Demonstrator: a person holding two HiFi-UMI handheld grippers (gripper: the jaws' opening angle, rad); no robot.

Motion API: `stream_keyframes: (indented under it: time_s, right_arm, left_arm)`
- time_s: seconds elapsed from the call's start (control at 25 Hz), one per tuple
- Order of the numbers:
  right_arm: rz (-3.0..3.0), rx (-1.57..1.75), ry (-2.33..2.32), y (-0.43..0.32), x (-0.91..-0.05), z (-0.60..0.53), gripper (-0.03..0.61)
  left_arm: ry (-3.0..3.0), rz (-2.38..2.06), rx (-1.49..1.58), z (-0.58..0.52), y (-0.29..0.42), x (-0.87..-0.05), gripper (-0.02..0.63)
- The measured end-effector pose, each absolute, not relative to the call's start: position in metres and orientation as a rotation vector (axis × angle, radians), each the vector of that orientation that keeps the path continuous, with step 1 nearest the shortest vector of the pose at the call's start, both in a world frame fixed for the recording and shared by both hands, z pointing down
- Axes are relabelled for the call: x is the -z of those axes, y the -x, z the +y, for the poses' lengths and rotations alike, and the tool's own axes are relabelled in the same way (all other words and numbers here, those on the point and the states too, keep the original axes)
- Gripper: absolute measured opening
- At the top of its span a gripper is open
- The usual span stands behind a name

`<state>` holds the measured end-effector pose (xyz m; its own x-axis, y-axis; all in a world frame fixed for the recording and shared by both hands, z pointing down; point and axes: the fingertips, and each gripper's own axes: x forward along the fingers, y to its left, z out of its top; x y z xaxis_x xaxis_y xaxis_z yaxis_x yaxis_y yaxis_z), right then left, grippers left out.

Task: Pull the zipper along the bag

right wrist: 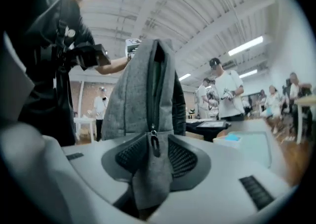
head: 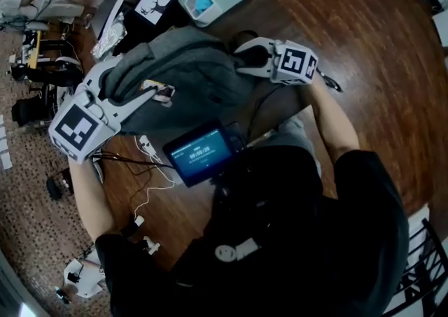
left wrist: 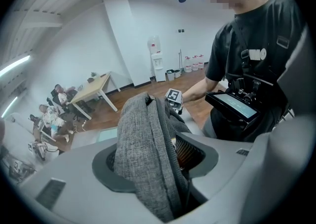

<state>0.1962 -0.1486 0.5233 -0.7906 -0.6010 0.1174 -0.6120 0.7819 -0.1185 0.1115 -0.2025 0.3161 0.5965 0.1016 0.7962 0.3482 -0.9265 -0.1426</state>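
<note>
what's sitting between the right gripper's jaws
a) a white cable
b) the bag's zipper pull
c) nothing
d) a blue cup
b: the zipper pull hangs between the jaws of the right gripper, which pinch the fabric of the bag around it.

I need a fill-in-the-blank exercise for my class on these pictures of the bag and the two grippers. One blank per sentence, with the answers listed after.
1. The bag is ___ in colour.
2. The right gripper is shut on the ___ pull.
3. Counting the left gripper, which clamps a fold of the bag, ___ grippers hold it.
4. The screen at the person's chest is switched ___.

Missing words: grey; zipper; two; on.
</note>
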Motion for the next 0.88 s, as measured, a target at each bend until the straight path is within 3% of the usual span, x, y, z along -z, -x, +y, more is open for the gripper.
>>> stream_keyframes:
  time_s: [0.04, 0.16, 0.36, 0.6, 0.88]
  right_arm:
    - [-2.925, -0.309, -0.937, -0.194, -0.524, -0.147, 0.12]
    - [-2.951, -0.428, -0.835, -0.188, -0.522, -0.142, 0.107]
    - [-2.628, -0.073, -0.978, -0.201, -0.517, -0.134, 0.044]
    - [-2.277, 0.311, -1.336, -0.2, -0.516, -0.14, 0.059]
    - [-2.183, 0.416, -1.539, -0.206, -0.518, -0.142, 0.104]
  left_arm:
    - [2.545, -0.371, 1.244, -0.202, -0.111, -0.316, 0.247]
    - [2.549, -0.375, 1.239, -0.2, -0.113, -0.316, 0.248]
    - [2.559, -0.355, 1.222, -0.202, -0.113, -0.313, 0.249]
    - [2.551, -0.359, 1.209, -0.2, -0.114, -0.311, 0.249]
    - [2.554, -0.351, 1.196, -0.2, -0.114, -0.313, 0.249]
